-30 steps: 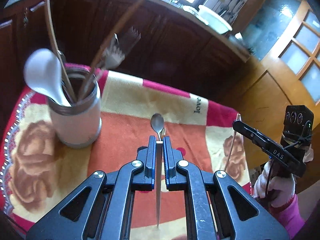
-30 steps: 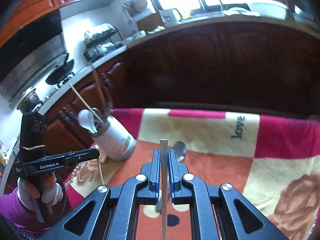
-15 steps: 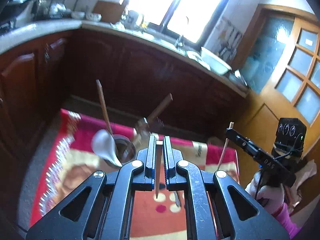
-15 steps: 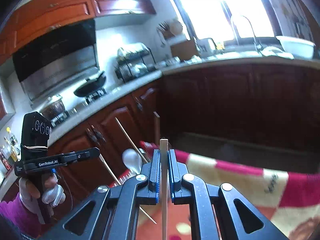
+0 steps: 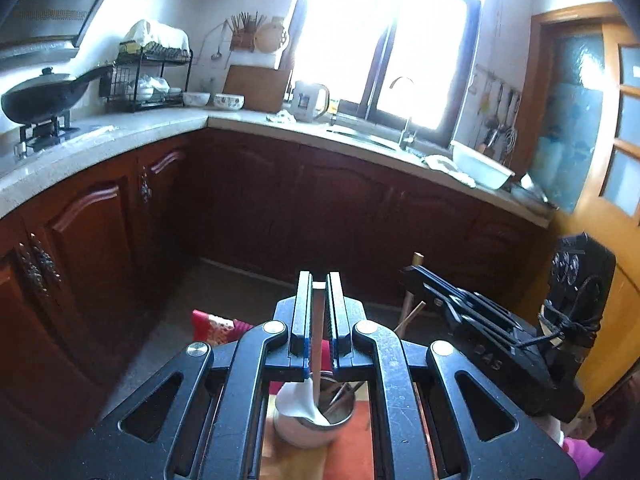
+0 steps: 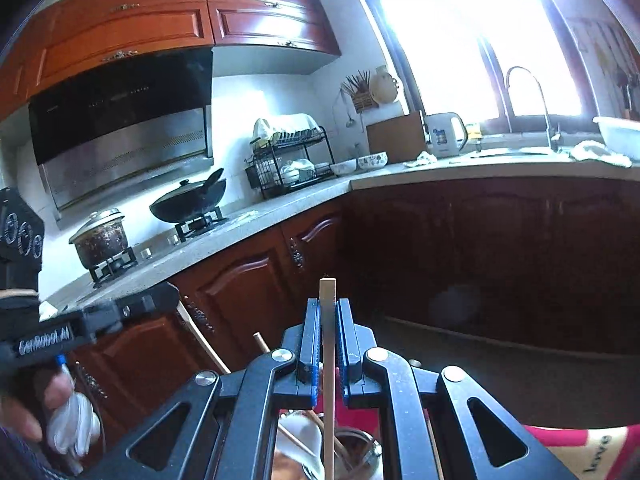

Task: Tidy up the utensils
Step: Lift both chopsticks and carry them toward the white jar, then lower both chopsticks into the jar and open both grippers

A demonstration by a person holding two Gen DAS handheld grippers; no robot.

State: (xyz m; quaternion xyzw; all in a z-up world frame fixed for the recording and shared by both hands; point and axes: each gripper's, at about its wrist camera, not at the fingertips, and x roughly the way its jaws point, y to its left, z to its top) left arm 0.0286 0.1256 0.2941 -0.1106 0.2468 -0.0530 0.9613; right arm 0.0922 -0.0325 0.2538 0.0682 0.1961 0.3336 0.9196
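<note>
My left gripper (image 5: 319,286) is shut on a pale chopstick (image 5: 317,340) that hangs down into the white utensil holder (image 5: 308,428) directly below. The holder has a white spoon (image 5: 294,400) and other utensils in it. My right gripper (image 6: 328,312) is shut on a second chopstick (image 6: 329,380), held upright above the same holder (image 6: 356,456). The right gripper also shows at the right of the left wrist view (image 5: 416,276). The left gripper also shows at the left of the right wrist view (image 6: 160,298).
The holder stands on a red, cream and orange blanket (image 5: 216,326). Dark wood kitchen cabinets (image 5: 280,200) and a pale counter (image 5: 120,132) lie beyond, with a wok (image 5: 40,100), dish rack (image 5: 148,80), kettle (image 5: 308,100) and sink under a bright window.
Both grippers have risen and tilted up with their chopsticks and now stand over the holder. The views swung from the blanket to the kitchen. The metal spoon on the blanket is out of view.
</note>
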